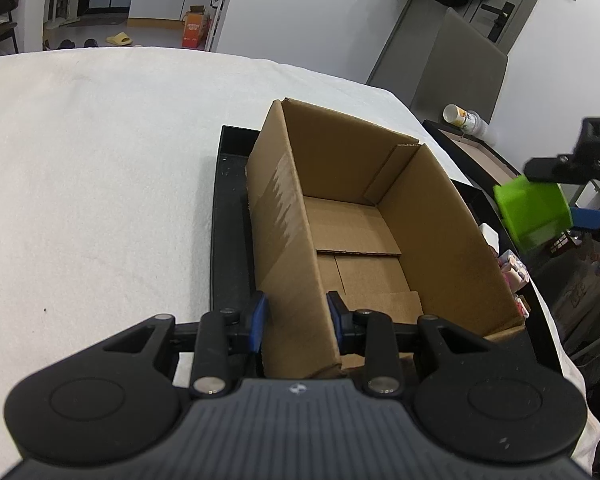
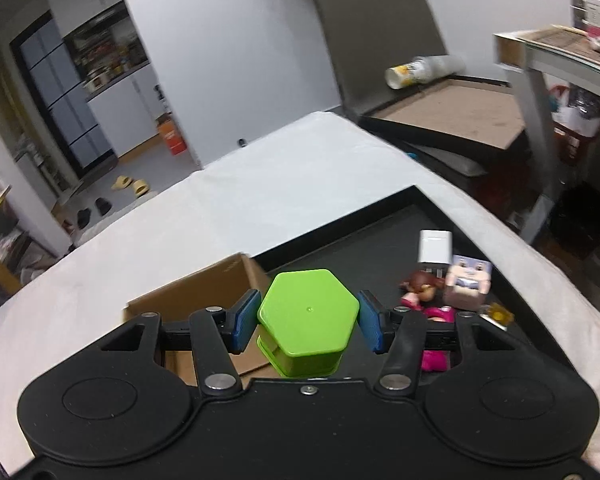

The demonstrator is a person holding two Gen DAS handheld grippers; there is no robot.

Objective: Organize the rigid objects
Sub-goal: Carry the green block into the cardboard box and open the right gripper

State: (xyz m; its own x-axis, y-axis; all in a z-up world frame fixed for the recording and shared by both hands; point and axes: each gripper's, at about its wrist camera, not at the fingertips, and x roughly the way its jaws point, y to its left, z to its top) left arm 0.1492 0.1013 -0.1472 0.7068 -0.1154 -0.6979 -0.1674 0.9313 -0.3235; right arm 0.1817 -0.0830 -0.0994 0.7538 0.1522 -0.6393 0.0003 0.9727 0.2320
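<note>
An open, empty cardboard box [image 1: 352,216] stands in a black tray [image 1: 230,240] on a white-covered table. My left gripper [image 1: 298,320] is shut on the box's near-left wall. My right gripper [image 2: 308,320] is shut on a green hexagonal container [image 2: 308,316], held in the air to the right of the box; it also shows in the left wrist view [image 1: 534,210]. The box corner [image 2: 204,292] lies below and to the left of it. Small toys lie in the tray: a white block [image 2: 435,247], a blocky figure [image 2: 466,284], a brown figure [image 2: 420,284] and a pink piece [image 2: 436,356].
A yellow piece [image 2: 498,314] lies near the tray's right rim [image 2: 476,236]. A paper cup [image 2: 404,72] lies on a brown-topped side table [image 2: 452,114] beyond the white table. A grey chair back [image 1: 460,64] stands behind.
</note>
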